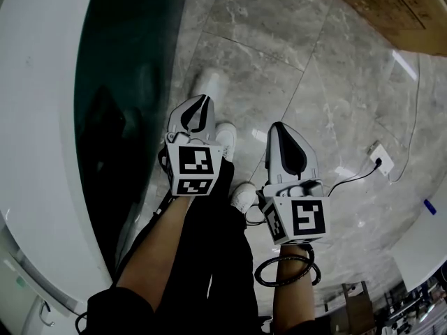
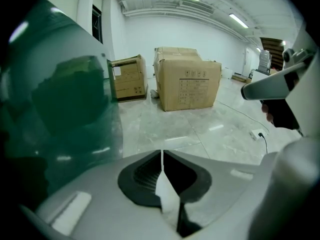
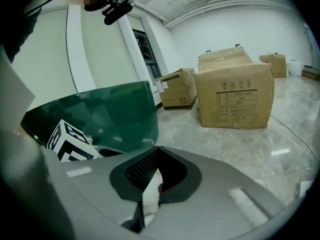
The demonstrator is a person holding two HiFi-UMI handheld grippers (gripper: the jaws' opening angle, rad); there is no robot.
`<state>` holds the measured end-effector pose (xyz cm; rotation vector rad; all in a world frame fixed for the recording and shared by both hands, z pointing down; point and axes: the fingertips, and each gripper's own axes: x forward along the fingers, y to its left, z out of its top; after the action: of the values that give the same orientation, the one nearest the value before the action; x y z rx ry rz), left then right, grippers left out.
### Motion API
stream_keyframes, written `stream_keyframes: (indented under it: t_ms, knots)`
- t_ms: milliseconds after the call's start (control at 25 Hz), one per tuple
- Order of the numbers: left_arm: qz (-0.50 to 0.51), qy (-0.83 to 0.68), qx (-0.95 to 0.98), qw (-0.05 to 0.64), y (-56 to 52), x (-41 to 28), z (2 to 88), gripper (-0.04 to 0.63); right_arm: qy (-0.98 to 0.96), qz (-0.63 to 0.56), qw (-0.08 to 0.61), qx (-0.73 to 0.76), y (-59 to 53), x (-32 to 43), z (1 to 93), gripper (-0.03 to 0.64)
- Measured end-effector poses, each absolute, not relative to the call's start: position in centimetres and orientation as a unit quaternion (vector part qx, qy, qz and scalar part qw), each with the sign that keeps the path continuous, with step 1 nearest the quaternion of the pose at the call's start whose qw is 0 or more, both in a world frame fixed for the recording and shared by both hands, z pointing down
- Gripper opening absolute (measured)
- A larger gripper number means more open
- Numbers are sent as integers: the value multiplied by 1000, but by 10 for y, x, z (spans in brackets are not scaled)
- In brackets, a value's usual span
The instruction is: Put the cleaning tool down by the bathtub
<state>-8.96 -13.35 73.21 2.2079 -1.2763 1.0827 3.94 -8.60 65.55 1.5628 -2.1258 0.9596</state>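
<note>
The bathtub (image 1: 42, 159) fills the left of the head view, with a white rim and a dark green glossy side (image 1: 122, 82). That green side also shows in the left gripper view (image 2: 60, 109) and the right gripper view (image 3: 105, 116). No cleaning tool shows in any view. My left gripper (image 1: 199, 105) hangs beside the tub's side, jaws shut on nothing (image 2: 161, 156). My right gripper (image 1: 281, 130) is held level with it to the right, over the marble floor, and is also shut and holding nothing (image 3: 157, 154).
The person's white shoes (image 1: 213, 86) (image 1: 243, 197) stand on grey marble tiles below the grippers. A wall socket with cables (image 1: 380, 160) lies on the floor at right. Cardboard boxes (image 2: 187, 84) (image 3: 235, 94) stand further off across the floor.
</note>
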Motion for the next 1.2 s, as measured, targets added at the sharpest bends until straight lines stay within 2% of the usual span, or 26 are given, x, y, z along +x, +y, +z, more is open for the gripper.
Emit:
stream_keyframes:
  t_ms: [520, 1200]
  knots:
    - [356, -468, 788, 182, -134, -75, 642, 0, -761, 298, 140, 559, -99, 45, 574, 14]
    - [286, -502, 808, 117, -145, -75, 480, 0, -775, 262, 107, 565, -108, 45, 459, 14]
